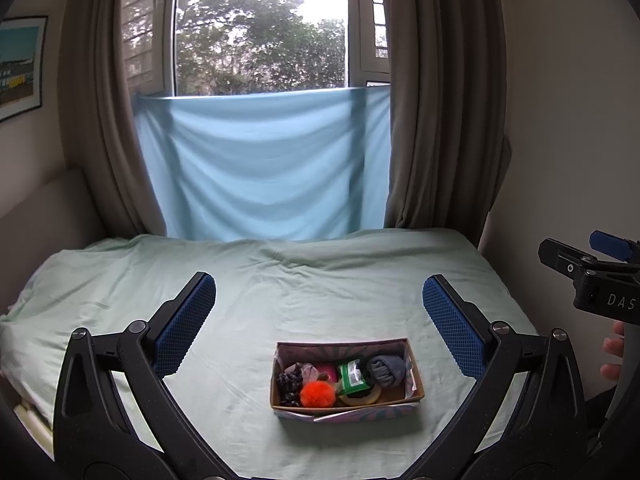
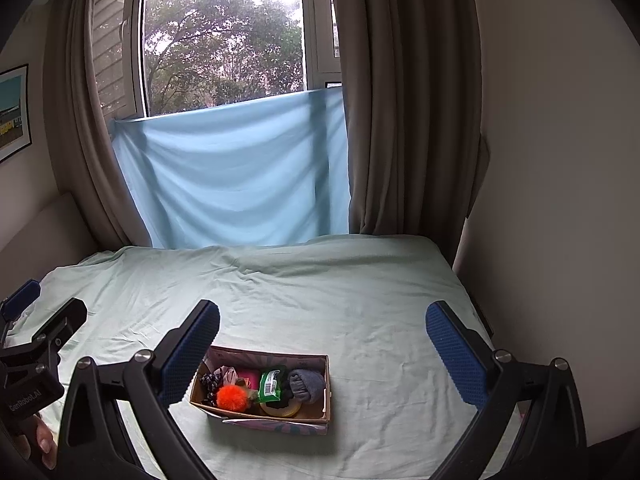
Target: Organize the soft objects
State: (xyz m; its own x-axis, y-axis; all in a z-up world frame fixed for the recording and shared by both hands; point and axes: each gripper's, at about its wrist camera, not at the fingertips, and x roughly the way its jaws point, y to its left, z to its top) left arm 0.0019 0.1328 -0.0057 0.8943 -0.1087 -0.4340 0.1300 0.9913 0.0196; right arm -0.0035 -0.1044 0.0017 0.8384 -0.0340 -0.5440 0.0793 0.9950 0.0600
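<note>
A small cardboard box (image 1: 419, 384) (image 2: 327, 380) sits on the pale green bed sheet (image 1: 304, 292) (image 2: 340, 288). Inside lie an orange pom-pom (image 1: 317, 394) (image 2: 232, 398), a grey rolled sock (image 1: 385, 370) (image 2: 306, 385), a green packet (image 1: 352, 374) (image 2: 270, 385), a black scrunchie (image 1: 289, 385), a pink item (image 1: 326, 370) and a tape roll (image 1: 360, 398). My left gripper (image 1: 319, 320) is open and empty, held above and before the box. My right gripper (image 2: 322, 344) is open and empty, the box low between its fingers.
The bed meets a wall on the right (image 2: 560, 200). Brown curtains (image 1: 432, 120) and a blue cloth (image 1: 260, 168) hang at the window behind the bed. A padded headboard (image 1: 40, 200) stands at the left. The other gripper shows at each view's side edge.
</note>
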